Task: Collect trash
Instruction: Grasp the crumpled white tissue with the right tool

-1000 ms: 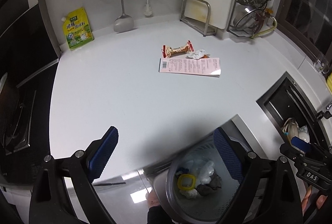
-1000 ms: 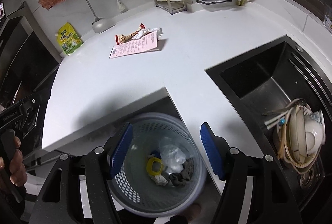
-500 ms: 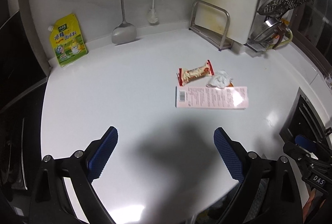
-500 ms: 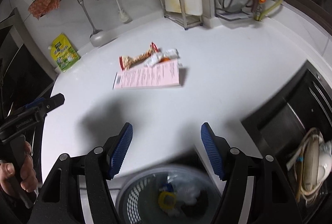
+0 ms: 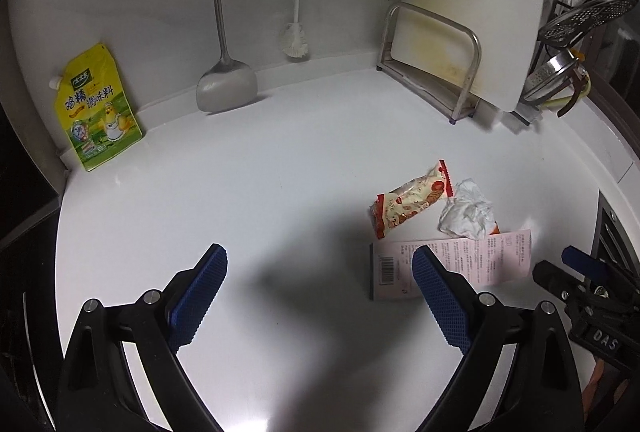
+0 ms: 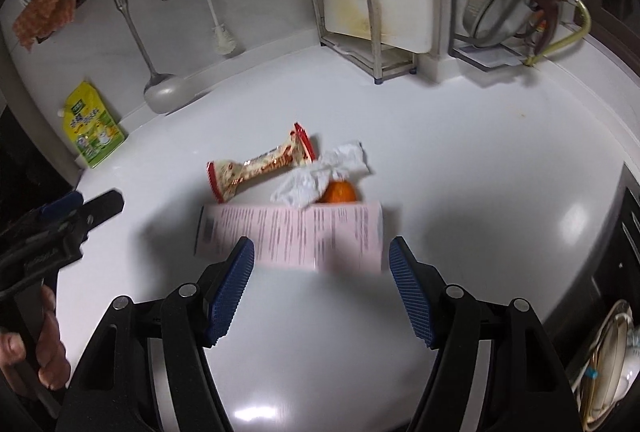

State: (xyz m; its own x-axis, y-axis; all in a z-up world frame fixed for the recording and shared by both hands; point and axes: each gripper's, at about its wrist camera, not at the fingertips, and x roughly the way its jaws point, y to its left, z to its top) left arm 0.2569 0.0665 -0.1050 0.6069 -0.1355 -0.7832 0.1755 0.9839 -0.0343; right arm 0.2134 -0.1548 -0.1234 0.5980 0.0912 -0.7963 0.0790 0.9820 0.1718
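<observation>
On the white counter (image 6: 460, 160) lies a small heap of trash. A pink printed sheet (image 6: 296, 232) (image 5: 472, 264) lies flat, with a red and cream snack wrapper (image 6: 260, 166) (image 5: 412, 204) behind it. A crumpled white tissue (image 6: 316, 180) (image 5: 466, 212) and an orange piece (image 6: 339, 192) sit at the sheet's far edge. My right gripper (image 6: 318, 252) is open and empty, hovering just short of the sheet's near edge. My left gripper (image 5: 320, 264) is open and empty over bare counter, left of the trash; its right finger overlaps the sheet in view.
A yellow seasoning pouch (image 5: 96, 108) leans on the back wall beside a hanging spatula (image 5: 226, 84), spoon and brush. A cutting board in a metal rack (image 5: 452, 68) and strainers stand at the back right. The sink (image 6: 616, 352) with dishes lies right.
Both grippers have moved forward from above the trash basket at the counter's edge, out over the counter toward the trash. The basket has dropped out of both views.
</observation>
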